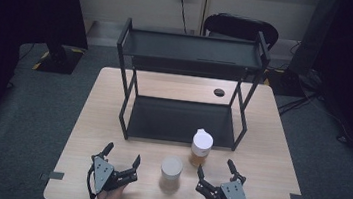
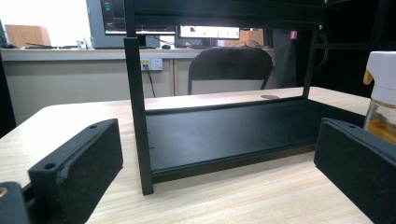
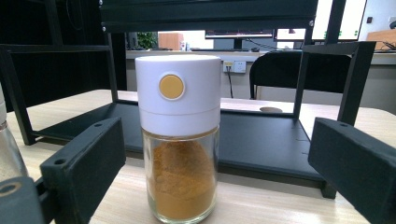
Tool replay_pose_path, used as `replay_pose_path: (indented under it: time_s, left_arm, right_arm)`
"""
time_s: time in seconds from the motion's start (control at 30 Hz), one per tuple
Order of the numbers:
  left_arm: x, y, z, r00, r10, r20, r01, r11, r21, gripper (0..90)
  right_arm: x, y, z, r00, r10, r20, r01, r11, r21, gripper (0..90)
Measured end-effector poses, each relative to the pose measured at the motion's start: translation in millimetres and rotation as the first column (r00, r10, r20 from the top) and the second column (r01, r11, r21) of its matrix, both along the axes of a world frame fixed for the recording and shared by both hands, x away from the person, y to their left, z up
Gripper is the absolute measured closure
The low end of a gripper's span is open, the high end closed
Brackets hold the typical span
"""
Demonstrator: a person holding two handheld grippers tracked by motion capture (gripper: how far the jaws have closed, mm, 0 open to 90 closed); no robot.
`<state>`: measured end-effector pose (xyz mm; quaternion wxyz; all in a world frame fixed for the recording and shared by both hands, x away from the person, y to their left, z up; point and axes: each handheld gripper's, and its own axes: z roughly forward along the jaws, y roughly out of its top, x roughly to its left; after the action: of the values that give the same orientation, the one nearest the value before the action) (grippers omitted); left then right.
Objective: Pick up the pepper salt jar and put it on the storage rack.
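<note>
Two jars stand on the wooden table (image 1: 268, 155) in front of a black two-tier rack (image 1: 182, 123). The farther jar (image 1: 201, 147) has a white lid and holds orange-brown powder. In the right gripper view this jar (image 3: 178, 140) stands upright just ahead of the open jaws, untouched. The nearer jar (image 1: 171, 173) has a pale grey lid and sits between my two grippers. My left gripper (image 1: 122, 154) rests near the table's front edge, open and empty. My right gripper (image 1: 216, 167) is open too. The left gripper (image 2: 210, 158) faces the rack's front left post (image 2: 137, 116).
The rack's lower shelf (image 2: 224, 135) lies flat on the table and its upper shelf (image 1: 190, 48) is bare. A black chair (image 1: 240, 29) stands behind the table. A round cable hole (image 1: 219, 92) marks the tabletop's far side. The white-lidded jar (image 2: 380, 93) shows at the left gripper view's right edge.
</note>
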<state>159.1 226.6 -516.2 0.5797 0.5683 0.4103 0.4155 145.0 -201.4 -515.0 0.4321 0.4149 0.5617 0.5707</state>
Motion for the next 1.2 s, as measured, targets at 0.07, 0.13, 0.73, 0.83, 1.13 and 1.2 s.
replay_pose_path:
  time_s: [0.07,0.13,0.73,0.83,1.13,1.2]
  left_arm:
    - [0.3,0.3,0.3,1.0000,-0.001,-0.002,0.001,1.0000,-0.001,0.8]
    - [0.3,-0.3,0.7,1.0000,0.002,-0.005,-0.002,1.0000,-0.003,0.9]
    - [-0.1,5.3,18.6,0.9983,-0.057,-0.015,0.056,0.9978,-0.035,0.0]
    - [-3.7,4.6,24.6,0.9972,-0.075,0.002,0.075,0.9965,-0.037,0.0]
    - [-12.0,5.8,40.9,0.9898,-0.142,0.014,0.142,0.9886,-0.049,0.0]
    - [-15.8,5.6,42.8,0.9891,-0.145,0.027,0.146,0.9879,-0.052,0.0]
  right_arm:
    - [0.0,0.0,0.0,1.0000,0.000,0.000,0.000,1.0000,0.000,2.7]
    - [0.2,-0.8,0.0,1.0000,0.005,0.000,-0.005,1.0000,0.001,2.7]
    - [0.2,-0.7,0.1,1.0000,0.005,0.000,-0.005,1.0000,0.001,2.4]
    - [0.4,-1.3,0.1,1.0000,0.008,-0.001,-0.008,1.0000,0.001,2.5]
    - [0.3,-1.1,0.1,1.0000,0.007,0.000,-0.007,1.0000,0.000,2.0]
    - [0.1,-0.7,0.1,1.0000,0.005,0.000,-0.005,1.0000,0.000,2.0]
